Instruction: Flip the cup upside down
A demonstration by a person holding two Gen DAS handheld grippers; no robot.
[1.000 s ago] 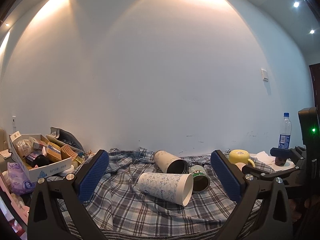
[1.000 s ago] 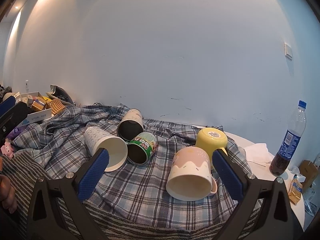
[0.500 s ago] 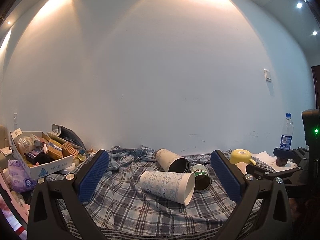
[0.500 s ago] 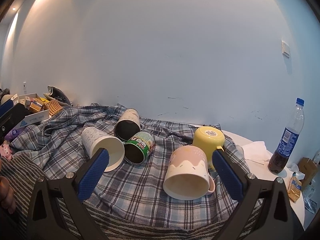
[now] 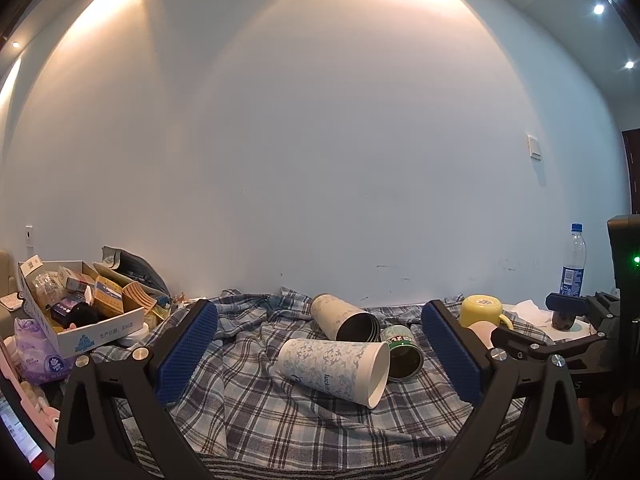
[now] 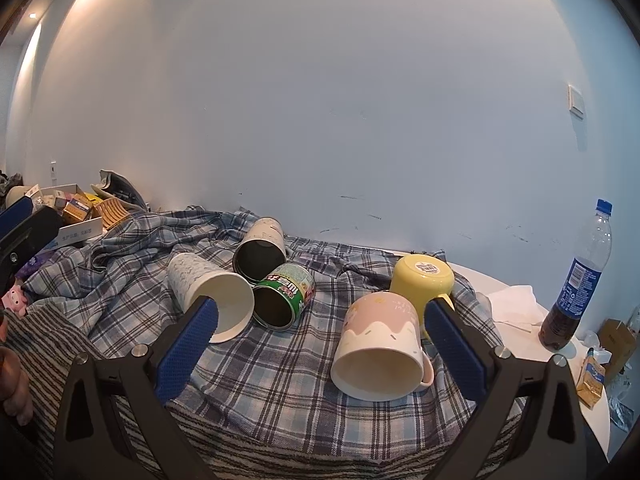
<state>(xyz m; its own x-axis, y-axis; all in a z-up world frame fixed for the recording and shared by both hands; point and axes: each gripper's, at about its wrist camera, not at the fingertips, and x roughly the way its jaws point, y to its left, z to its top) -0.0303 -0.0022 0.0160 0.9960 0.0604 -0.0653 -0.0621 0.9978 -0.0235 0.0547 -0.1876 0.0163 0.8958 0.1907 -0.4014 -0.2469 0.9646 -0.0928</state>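
Both grippers are spread wide and hold nothing. The right gripper (image 6: 320, 338) hovers at the near edge of the plaid cloth (image 6: 280, 380); the left gripper (image 5: 320, 350) does the same further left.

Task object, by judgement: the pink-and-white mug (image 6: 380, 350) — it lies on its side between the right gripper's blue pads (image 6: 186, 346), towards the right pad, mouth turned to the camera, base pointing away. Its long axis therefore runs near-to-far, roughly in line with the fingers. The right gripper is the nearer; from the left wrist view only a sliver of this mug shows behind the right-hand pad.

Immediately behind it a yellow mug (image 6: 424, 278) already stands inverted, close enough that contact cannot be ruled out. To the left lie a patterned paper cup (image 6: 208, 294), a green tin (image 6: 286, 294) and a beige tumbler (image 6: 262, 248), all tipped over.

The pink mug's handle is mostly hidden beneath its right flank — only a curve is visible.
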